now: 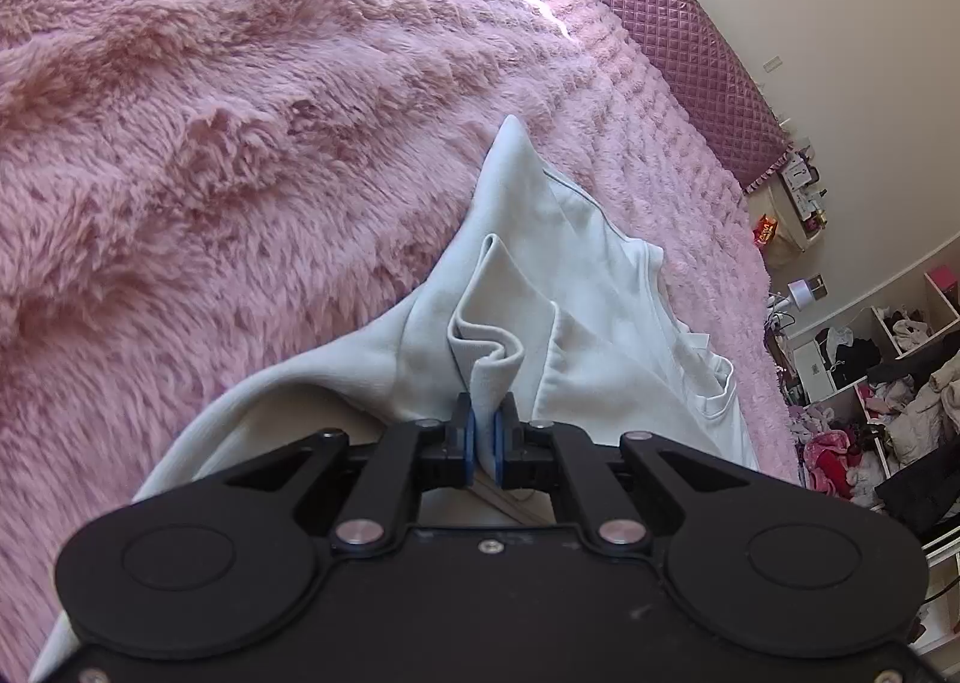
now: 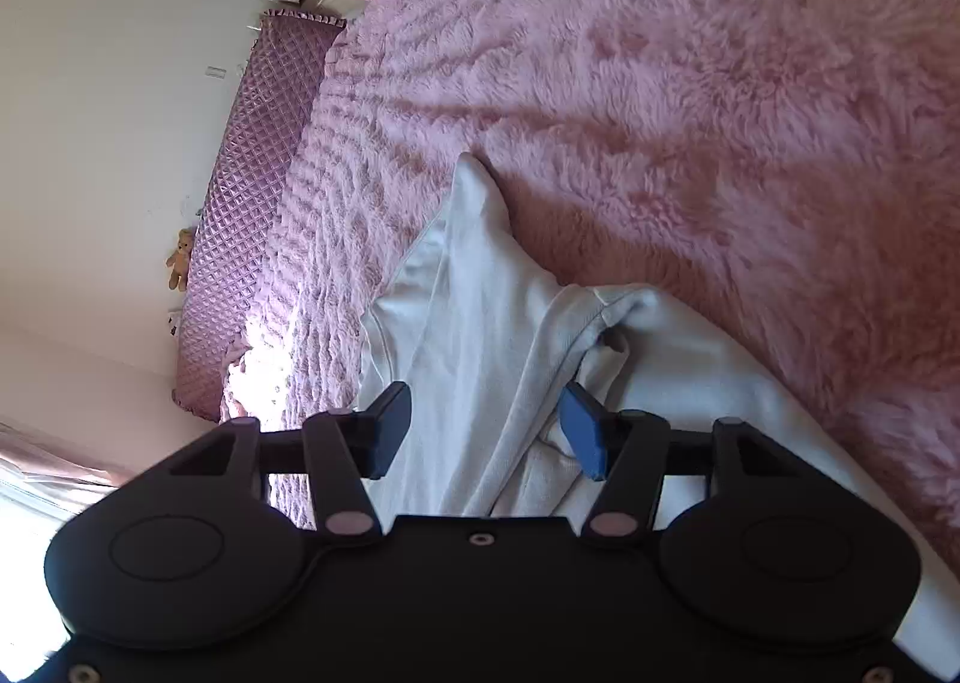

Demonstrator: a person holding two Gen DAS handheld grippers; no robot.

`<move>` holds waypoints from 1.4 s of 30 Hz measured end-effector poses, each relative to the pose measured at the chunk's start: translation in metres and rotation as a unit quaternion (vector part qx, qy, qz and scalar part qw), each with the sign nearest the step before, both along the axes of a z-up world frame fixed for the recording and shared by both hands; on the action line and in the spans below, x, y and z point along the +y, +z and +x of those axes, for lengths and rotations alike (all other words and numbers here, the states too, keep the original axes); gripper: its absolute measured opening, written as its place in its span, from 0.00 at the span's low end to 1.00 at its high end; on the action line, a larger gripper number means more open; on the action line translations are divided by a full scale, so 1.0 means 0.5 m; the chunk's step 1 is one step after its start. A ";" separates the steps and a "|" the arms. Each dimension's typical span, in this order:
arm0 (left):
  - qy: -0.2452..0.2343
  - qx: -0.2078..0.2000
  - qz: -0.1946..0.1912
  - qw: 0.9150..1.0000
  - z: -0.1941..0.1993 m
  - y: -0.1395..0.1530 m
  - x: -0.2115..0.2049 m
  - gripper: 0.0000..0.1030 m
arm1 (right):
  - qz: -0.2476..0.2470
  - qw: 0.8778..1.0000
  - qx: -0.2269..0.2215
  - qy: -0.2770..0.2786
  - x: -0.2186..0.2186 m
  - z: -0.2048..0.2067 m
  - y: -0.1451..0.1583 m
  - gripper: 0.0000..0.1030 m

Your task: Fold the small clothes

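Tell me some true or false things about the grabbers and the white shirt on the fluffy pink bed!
1. The left gripper is pinching a fold of the white shirt. True.
2. The right gripper is shut tight on the shirt. False: its jaws stand wide apart, with the white shirt lying between them.
3. The shirt lies on a fluffy pink blanket. True.
4. The shirt is already folded into a neat square. False: it is rumpled and spread out.
5. The headboard is green. False: it is quilted purple-pink.
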State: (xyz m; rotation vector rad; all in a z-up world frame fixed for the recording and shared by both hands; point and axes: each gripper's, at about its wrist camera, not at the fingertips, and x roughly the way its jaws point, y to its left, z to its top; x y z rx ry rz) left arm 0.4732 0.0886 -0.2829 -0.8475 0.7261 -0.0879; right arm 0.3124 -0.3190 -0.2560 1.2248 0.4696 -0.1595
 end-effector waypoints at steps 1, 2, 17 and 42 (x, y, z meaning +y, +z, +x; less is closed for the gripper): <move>-0.001 0.001 0.001 1.000 0.001 0.000 -0.001 0.03 | 0.009 1.000 0.017 -0.006 -0.005 0.013 -0.010 0.51; -0.002 0.002 0.004 1.000 0.004 0.000 -0.002 0.03 | 0.019 0.999 0.027 -0.012 -0.008 0.020 -0.019 0.45; -0.028 0.040 0.052 0.997 0.017 0.022 -0.010 0.10 | -0.051 0.996 0.069 -0.028 -0.049 -0.010 -0.035 0.00; -0.153 -0.009 0.128 0.980 -0.093 0.193 0.063 0.74 | -0.291 0.940 0.043 0.171 -0.002 -0.096 0.137 0.50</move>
